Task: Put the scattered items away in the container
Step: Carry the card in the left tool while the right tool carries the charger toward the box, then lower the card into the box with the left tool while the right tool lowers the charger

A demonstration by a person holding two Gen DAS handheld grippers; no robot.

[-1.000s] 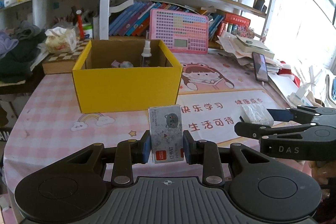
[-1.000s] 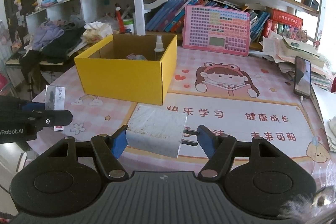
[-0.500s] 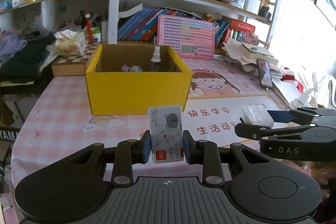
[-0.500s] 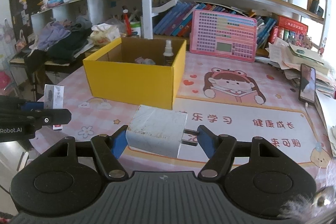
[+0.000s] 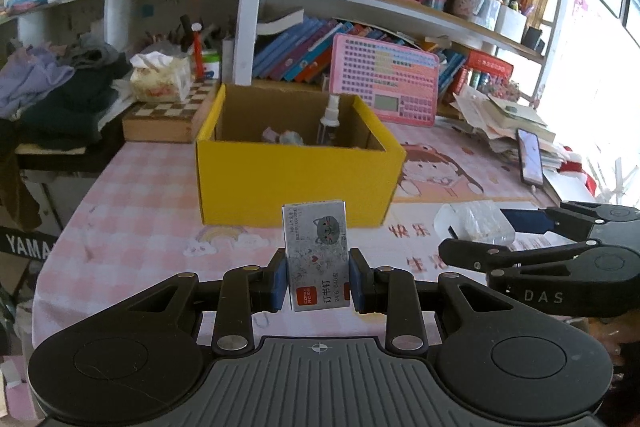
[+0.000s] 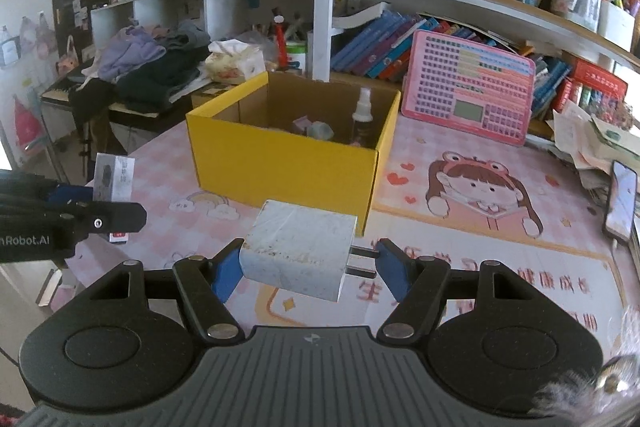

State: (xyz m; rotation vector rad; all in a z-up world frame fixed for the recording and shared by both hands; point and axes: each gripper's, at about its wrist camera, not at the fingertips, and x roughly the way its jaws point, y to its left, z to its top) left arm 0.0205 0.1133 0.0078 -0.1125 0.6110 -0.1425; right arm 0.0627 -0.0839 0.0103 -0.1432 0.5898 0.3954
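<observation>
In the last second I have brought both grippers higher and closer to the yellow box (image 5: pixel 296 179), because now I look more down into it and I see more of its inside than a moment ago. My left gripper (image 5: pixel 318 285) has its fingers pinching a small box of staples (image 5: pixel 316 251), which stands upright between the blue pads, and this grip looks the same as before. My right gripper (image 6: pixel 308 267) holds the white charger (image 6: pixel 298 253): one finger presses its flat back and the other finger presses the ends of the two metal prongs, also unchanged. In the left view I see the right gripper (image 5: pixel 508 239) from the side, with the charger (image 5: pixel 474 223) in front of it. Both things are in the air above the pink bench (image 6: pixel 440 155), just before the front wall of the box and not yet over its opening. Inside the box there is already a spray bottle (image 6: pixel 362 119) and some small pale things that I cannot name. I think the carrying step is almost finished; what remains is to pass over the front edge and let go. The grip on the prongs seems to me less safe, so the charger may turn when I move.
</observation>
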